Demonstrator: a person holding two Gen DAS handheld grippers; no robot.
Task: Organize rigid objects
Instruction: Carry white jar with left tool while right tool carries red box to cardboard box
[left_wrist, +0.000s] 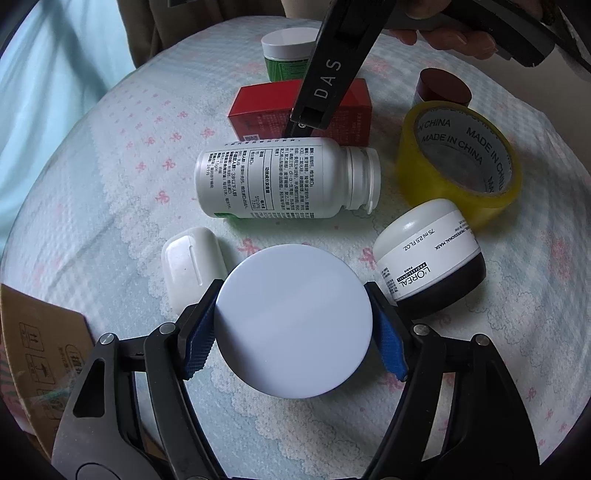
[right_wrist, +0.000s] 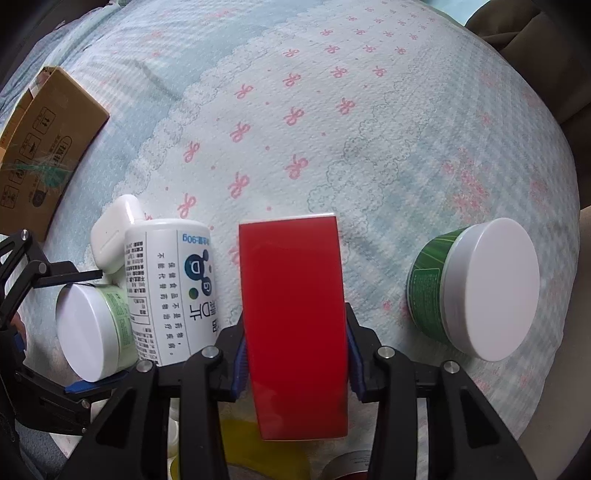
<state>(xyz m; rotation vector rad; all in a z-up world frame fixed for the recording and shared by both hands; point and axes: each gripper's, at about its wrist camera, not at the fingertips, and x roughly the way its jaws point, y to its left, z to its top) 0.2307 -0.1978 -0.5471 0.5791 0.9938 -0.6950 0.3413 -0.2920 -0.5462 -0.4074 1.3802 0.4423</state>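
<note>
My left gripper (left_wrist: 295, 325) is shut on a light green jar with a white lid (left_wrist: 293, 320), its blue pads on both sides of the lid. The same jar shows in the right wrist view (right_wrist: 90, 334). My right gripper (right_wrist: 295, 354) is shut on a red box (right_wrist: 295, 325), also seen in the left wrist view (left_wrist: 266, 110) with the right gripper's finger over it. A white pill bottle (left_wrist: 273, 177) lies on its side between the two. A white earbud case (left_wrist: 192, 264) lies beside the jar.
A yellow tape roll (left_wrist: 460, 158), a L'Oreal jar (left_wrist: 430, 256), a dark red-lidded jar (left_wrist: 443, 86) and a green jar with white lid (right_wrist: 476, 288) lie on the patterned cloth (right_wrist: 332, 129). A cardboard box (right_wrist: 40, 144) stands at the left edge.
</note>
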